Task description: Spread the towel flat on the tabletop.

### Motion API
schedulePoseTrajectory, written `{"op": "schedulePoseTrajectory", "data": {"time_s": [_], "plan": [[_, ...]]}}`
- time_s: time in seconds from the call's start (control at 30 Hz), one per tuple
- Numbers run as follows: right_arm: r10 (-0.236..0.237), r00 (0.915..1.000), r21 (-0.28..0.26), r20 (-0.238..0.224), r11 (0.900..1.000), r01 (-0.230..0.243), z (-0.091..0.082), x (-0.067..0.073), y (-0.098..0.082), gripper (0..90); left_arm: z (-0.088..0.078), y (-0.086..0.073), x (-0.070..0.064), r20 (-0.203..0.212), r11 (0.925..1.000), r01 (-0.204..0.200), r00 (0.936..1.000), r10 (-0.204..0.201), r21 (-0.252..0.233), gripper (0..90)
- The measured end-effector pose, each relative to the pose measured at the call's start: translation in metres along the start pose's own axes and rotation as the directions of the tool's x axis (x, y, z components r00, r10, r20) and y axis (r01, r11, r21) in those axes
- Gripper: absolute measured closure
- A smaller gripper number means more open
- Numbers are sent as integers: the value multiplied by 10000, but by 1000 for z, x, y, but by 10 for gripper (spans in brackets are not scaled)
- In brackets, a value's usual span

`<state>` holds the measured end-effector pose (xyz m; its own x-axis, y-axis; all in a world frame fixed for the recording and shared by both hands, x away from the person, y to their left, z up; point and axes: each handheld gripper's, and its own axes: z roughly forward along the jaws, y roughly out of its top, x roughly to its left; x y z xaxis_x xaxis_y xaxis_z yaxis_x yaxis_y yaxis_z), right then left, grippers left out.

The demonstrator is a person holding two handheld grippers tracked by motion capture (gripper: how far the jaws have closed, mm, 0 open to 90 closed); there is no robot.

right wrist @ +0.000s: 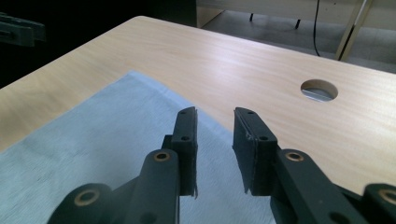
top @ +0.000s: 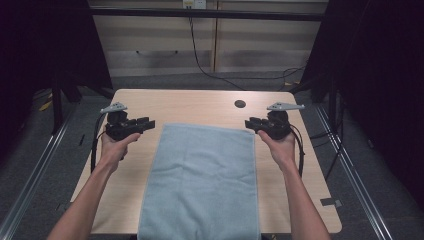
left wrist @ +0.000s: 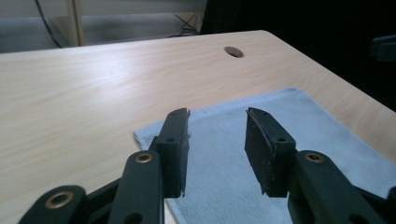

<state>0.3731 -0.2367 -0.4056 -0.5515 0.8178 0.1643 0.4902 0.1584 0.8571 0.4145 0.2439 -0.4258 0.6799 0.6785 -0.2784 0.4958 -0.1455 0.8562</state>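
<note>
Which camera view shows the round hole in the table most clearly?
The right gripper view: the hole is near and large there, its rim plain. The left gripper view shows it smaller and farther off. The high view shows it as a small dark dot beyond the towel.

- The towel (top: 200, 180) runs off the bottom edge of the high view, so its near hem is cut away.
- Both forearms leave that view at the bottom too.
- In the left tool (left wrist: 217, 140) view, the towel's near part slips behind the jaws and out past the lower edge.
- In the right tool (right wrist: 215, 140) view, the towel is cut off at the left and the bottom.
- The dark shape (right wrist: 21, 29) at the top left of that view is too dim to identify.
- The bench (top: 190, 102) sides fade into blackness.
</note>
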Motion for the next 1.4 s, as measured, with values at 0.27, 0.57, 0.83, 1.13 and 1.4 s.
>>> {"op": "schedulePoseTrajectory", "data": {"time_s": [0.27,0.57,0.83,1.13,1.4], "plan": [[52,9983,186,-583,9998,-41,-26,17,-38,633,-6,-30,-12,431,9984,-314,9986,294,470,569],[406,9952,1084,-894,9936,-308,-11,18,-83,664,19,-61,-18,560,9866,-652,9968,574,1493,592],[248,9955,1972,-916,9803,-62,12,25,-103,668,44,-84,-36,430,9486,-1756,9845,1703,2633,644],[-34,9967,2299,-816,9730,221,23,31,-110,621,22,-99,-46,651,9505,-1736,9846,1622,2576,656],[-354,9961,2323,-807,9712,534,18,39,-115,613,-4,-118,-69,1022,9429,-2062,9773,1854,2615,646]]}}
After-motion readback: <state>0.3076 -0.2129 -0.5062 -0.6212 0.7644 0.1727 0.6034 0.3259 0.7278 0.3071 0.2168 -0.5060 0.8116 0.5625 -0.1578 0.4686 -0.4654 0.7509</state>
